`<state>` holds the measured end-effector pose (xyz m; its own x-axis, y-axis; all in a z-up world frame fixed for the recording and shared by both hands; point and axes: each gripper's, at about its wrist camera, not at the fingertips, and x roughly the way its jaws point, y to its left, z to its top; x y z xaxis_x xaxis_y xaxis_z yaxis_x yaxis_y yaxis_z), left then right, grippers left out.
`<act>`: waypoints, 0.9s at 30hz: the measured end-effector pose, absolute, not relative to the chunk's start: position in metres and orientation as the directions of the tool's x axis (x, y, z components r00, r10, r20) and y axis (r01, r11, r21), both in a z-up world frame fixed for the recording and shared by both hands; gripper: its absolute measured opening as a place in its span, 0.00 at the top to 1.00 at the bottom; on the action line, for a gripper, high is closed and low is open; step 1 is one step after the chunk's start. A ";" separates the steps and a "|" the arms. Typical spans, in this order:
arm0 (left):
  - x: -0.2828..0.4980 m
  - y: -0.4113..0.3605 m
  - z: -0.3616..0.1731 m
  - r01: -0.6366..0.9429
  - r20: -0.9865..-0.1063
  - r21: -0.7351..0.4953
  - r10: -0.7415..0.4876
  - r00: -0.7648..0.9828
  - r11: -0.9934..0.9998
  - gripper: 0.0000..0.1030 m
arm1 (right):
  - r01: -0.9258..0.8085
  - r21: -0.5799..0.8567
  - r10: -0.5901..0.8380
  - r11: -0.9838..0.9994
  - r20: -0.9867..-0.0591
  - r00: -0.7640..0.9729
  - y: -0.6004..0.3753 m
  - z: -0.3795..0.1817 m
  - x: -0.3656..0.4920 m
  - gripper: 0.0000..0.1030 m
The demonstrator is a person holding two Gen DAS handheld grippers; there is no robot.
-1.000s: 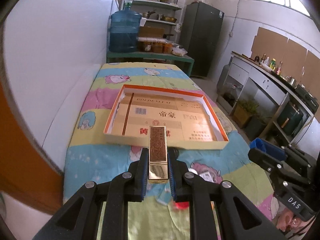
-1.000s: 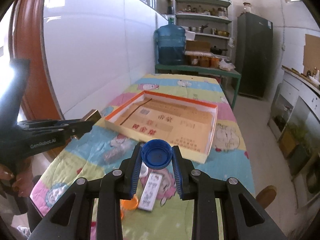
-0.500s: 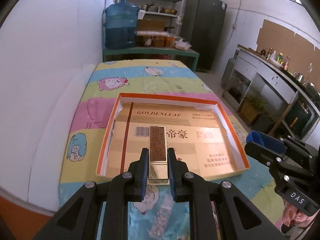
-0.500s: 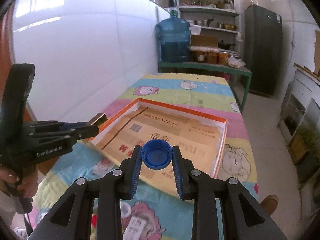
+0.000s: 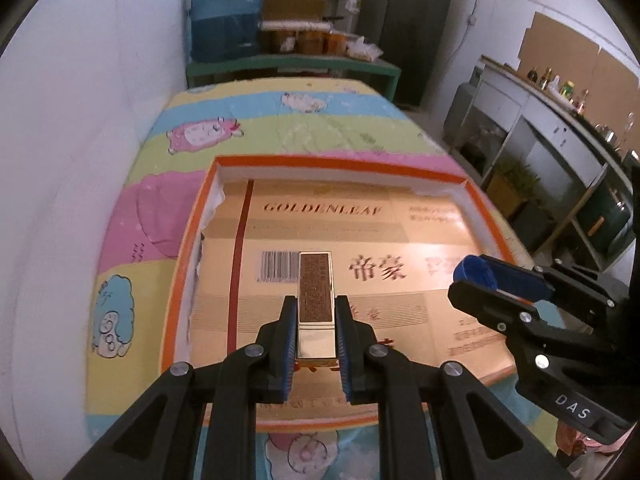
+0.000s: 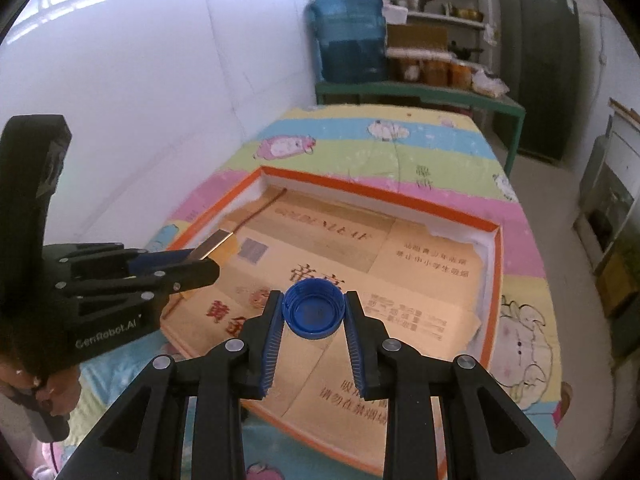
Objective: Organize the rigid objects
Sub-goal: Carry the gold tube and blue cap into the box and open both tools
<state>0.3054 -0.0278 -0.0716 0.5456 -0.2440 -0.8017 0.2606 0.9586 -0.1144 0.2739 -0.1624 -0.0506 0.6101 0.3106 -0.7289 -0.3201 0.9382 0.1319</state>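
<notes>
The left gripper (image 5: 316, 334) is clamping a gold rectangular case (image 5: 315, 304), its long axis pointing straight ahead along the fingers. The right gripper (image 6: 313, 322) is pinching a blue bottle cap (image 6: 313, 309). Both are hovering over the orange-rimmed tray (image 5: 340, 163), which is lying directly beneath them.

There were two grippers, left (image 5: 316, 344) and right (image 6: 313, 334), one gold bar-shaped case (image 5: 315, 292), one blue bottle cap (image 6: 313, 309), one orange-rimmed tray (image 5: 340, 163), and one water jug (image 5: 224, 10).

Tray (image 5: 474, 194) on table (image 5: 280, 120) — water jug (image 5: 226, 8) behind, wall left.
</notes>
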 end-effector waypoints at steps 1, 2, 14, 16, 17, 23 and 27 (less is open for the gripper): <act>0.307 -0.028 -0.075 0.258 -0.805 -0.114 -0.241 0.541 0.959 0.82 | -0.315 0.134 0.307 0.940 -0.738 0.601 -0.162 -0.056 0.278 0.71; 0.309 -0.027 -0.080 0.253 -0.810 -0.114 -0.237 0.537 0.961 0.82 | -0.310 0.133 0.301 0.941 -0.746 0.594 -0.162 -0.061 0.282 0.71; 0.313 -0.013 -0.105 0.217 -0.824 -0.125 -0.223 0.520 0.968 0.82 | -0.289 0.152 0.296 0.945 -0.771 0.564 -0.168 -0.088 0.297 0.71; 0.310 -0.016 -0.106 0.230 -0.821 -0.100 -0.211 0.531 0.968 0.82 | -0.286 0.146 0.288 0.947 -0.780 0.556 -0.168 -0.092 0.300 0.70; 0.309 -0.018 -0.105 0.237 -0.819 -0.084 -0.203 0.537 0.968 0.82 | -0.286 0.141 0.284 0.948 -0.784 0.553 -0.168 -0.094 0.300 0.70; 0.301 -0.023 -0.106 0.317 -0.795 -0.090 -0.260 0.548 0.944 0.63 | -0.302 0.087 0.252 0.949 -0.788 0.562 -0.162 -0.096 0.296 0.70; 0.300 -0.026 -0.107 0.341 -0.798 -0.115 -0.292 0.528 0.933 0.30 | -0.311 0.065 0.240 0.948 -0.787 0.568 -0.158 -0.096 0.293 0.60</act>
<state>0.2998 -0.0258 -0.1068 0.5278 -0.2915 -0.7978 0.3415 0.9328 -0.1150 0.2933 -0.1577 -0.0955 0.5685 0.2400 -0.7869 -0.3109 0.9482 0.0645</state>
